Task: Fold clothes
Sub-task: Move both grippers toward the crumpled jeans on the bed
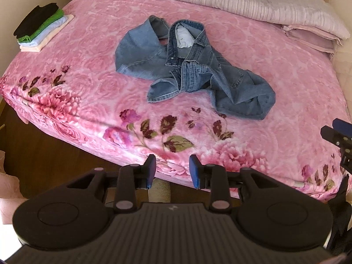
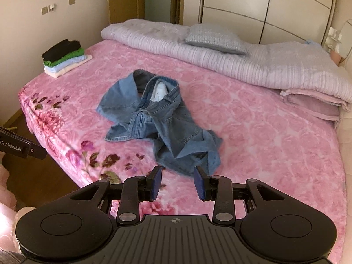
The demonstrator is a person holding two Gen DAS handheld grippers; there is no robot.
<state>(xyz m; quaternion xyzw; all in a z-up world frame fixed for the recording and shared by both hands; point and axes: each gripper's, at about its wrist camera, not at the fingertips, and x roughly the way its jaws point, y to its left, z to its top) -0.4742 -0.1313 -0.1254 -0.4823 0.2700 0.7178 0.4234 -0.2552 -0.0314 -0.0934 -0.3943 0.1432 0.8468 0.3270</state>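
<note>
Soft warm daylight, no glare; fisheye bends edges, slight blur throughout.

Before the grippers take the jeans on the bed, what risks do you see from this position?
1. The jeans lie crumpled with legs crossed, so a pinch may catch several layers and the fold could come out uneven.
2. Both the left gripper and the right gripper are open near the bed's edge; dragging the denim toward them might pull it off the pink blanket.
3. A wide sweep could disturb the folded stack.
</note>
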